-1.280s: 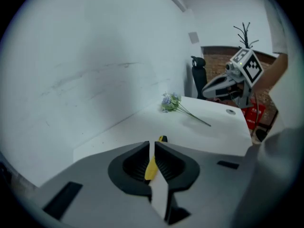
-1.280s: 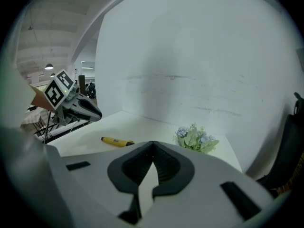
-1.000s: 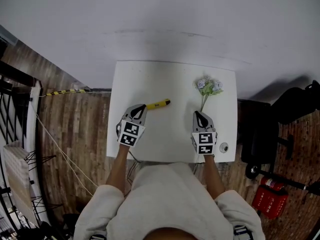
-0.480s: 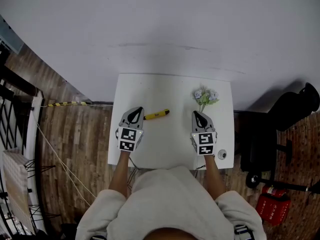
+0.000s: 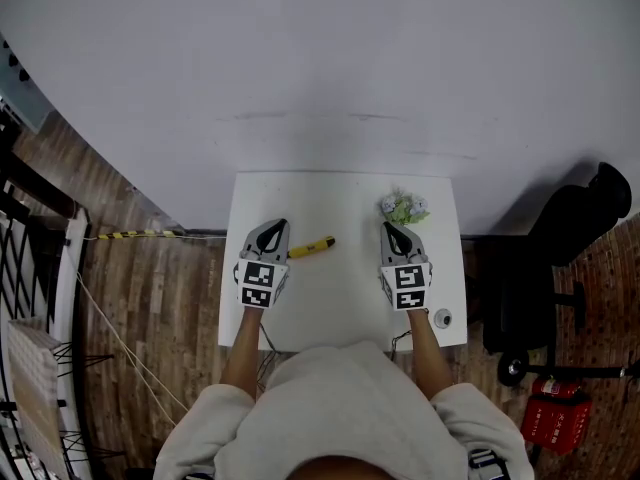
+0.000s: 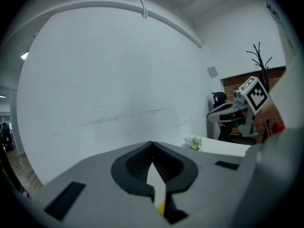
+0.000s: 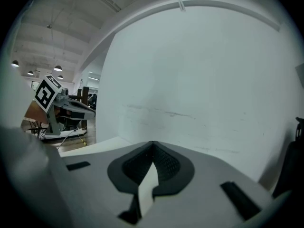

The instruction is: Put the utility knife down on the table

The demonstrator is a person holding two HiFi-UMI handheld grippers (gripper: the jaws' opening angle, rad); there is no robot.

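The yellow utility knife lies on the white table, just right of my left gripper. That gripper is shut with nothing in it and hangs above the table, apart from the knife. In the left gripper view its jaws meet at the tips, and a sliver of the yellow knife shows through the gap below. My right gripper hovers over the table's right side, also shut and empty, its tips together.
A small bunch of artificial flowers lies at the table's far right, just beyond the right gripper. A small round object sits at the near right corner. A black chair stands to the right, and a white wall rises behind the table.
Both grippers have lifted up from the table, still shut. The knife has stayed lying on the table where it was.
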